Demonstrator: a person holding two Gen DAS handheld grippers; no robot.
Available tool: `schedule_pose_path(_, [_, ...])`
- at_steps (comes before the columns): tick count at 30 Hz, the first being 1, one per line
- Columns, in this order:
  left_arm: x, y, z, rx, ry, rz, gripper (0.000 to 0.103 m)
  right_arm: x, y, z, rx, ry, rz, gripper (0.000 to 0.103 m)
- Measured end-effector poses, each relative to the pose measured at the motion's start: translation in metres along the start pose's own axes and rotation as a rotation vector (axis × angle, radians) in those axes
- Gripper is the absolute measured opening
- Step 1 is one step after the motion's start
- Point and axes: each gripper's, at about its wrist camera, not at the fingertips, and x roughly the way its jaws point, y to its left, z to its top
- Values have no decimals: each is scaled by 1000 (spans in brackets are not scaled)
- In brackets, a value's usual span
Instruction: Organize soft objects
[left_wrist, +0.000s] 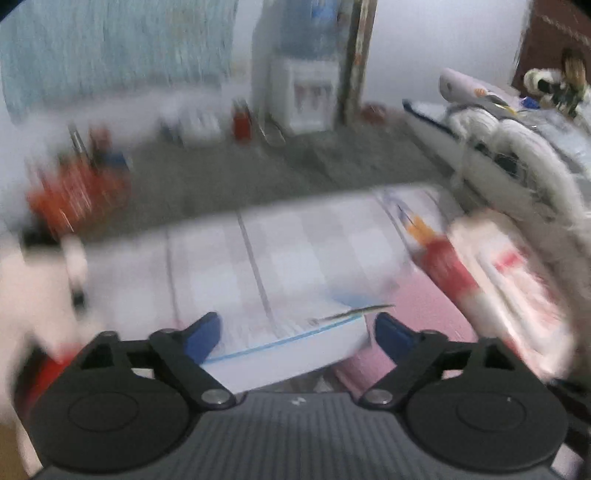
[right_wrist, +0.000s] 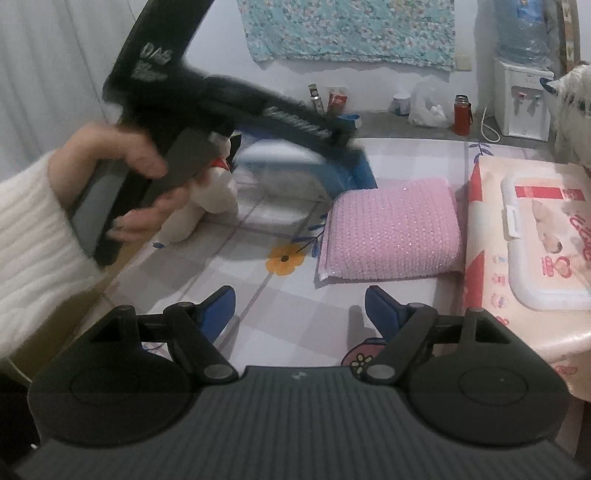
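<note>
Sponge (right_wrist: 391, 229) lies left of wipes pack (right_wrist: 532, 251).

Pink sponge (right_wrist: 391, 229) knobbly, glittery; wipes pack (right_wrist: 532, 236) glossy plastic; tablecloth (right_wrist: 295, 317) smooth.

**What you had in front of you, counted**

On the checked cloth (right_wrist: 258, 229) you had one pink knitted pad (right_wrist: 391, 229), one pack of wet wipes (right_wrist: 524, 236) and one white plush toy (right_wrist: 207, 199). You held two grippers, the left gripper (left_wrist: 295, 328) and the right gripper (right_wrist: 300, 306), each with two blue fingers. On the floor behind there was one water dispenser (right_wrist: 522, 103), one red flask (right_wrist: 462, 114) and one white plastic bag (right_wrist: 428, 105). One flowered cloth (right_wrist: 347, 29) hung on the wall.
</note>
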Motion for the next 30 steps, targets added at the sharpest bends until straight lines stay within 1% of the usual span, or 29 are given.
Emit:
schedule_pose_path(2, [-4, 14, -13, -77, 86, -98, 87, -5, -4, 2, 26, -14, -15, 78])
schedule_pose_path(3, [-8, 18, -22, -89, 129, -119, 85, -7, -9, 3, 52, -22, -24, 78])
schedule_pose_path(4, [-12, 19, -31, -75, 167, -118, 85, -10, -14, 3, 81, -28, -29, 78])
schedule_pose_path(6, [-25, 18, -47, 4, 214, -102, 88, -12, -25, 4, 139, -35, -35, 76])
schedule_pose_path(7, [-33, 17, -52, 52, 212, -88, 90, -13, -28, 4, 152, -42, -25, 76])
schedule_pose_path(9, [-51, 15, -54, 169, 178, -46, 102, -15, -29, 4, 161, -52, -27, 76])
schedule_pose_path(11, [-58, 10, -49, 319, 125, -1, 103, -12, -25, 3, 136, -46, -43, 77])
schedule_pose_path(13, [-49, 5, -38, 449, 95, 25, 103, -12, -23, 1, 111, -37, -52, 77])
schedule_pose_path(14, [-44, 4, -33, 483, 102, 24, 103, -12, -22, -1, 103, -35, -55, 77])
schedule_pose_path(15, [-36, 5, -26, 506, 115, -9, 103, -12, -22, -1, 100, -36, -54, 77])
schedule_pose_path(16, [-28, 7, -19, 514, 121, -68, 103, -12, -22, -2, 100, -36, -52, 77])
schedule_pose_path(17, [-18, 9, -12, 502, 128, -104, 103, -12, -23, -1, 99, -36, -47, 77])
schedule_pose_path(18, [-8, 10, -6, 482, 152, -137, 103, -13, -23, -1, 98, -37, -43, 77])
schedule_pose_path(19, [6, 12, -1, 462, 204, -188, 103, -14, -23, -2, 98, -40, -38, 77])
schedule_pose_path(20, [17, 12, 1, 441, 243, -209, 102, -14, -23, -2, 95, -39, -35, 77])
schedule_pose_path(21, [25, 14, 2, 419, 264, -216, 96, -15, -23, -2, 93, -40, -34, 77])
schedule_pose_path(22, [34, 16, 2, 391, 297, -223, 94, -15, -23, -2, 91, -40, -34, 77])
schedule_pose_path(23, [43, 19, 3, 342, 337, -235, 91, -14, -23, -2, 88, -38, -35, 77])
schedule_pose_path(24, [47, 22, 2, 303, 355, -241, 85, -15, -23, -2, 85, -39, -35, 77])
schedule_pose_path(26, [45, 25, 1, 265, 330, -241, 83, -15, -22, -3, 82, -41, -35, 77])
schedule_pose_path(28, [38, 26, -3, 209, 319, -226, 81, -17, -21, -4, 78, -42, -37, 77])
schedule_pose_path(30, [21, 25, -10, 184, 269, -225, 81, -17, -19, -5, 66, -41, -39, 77])
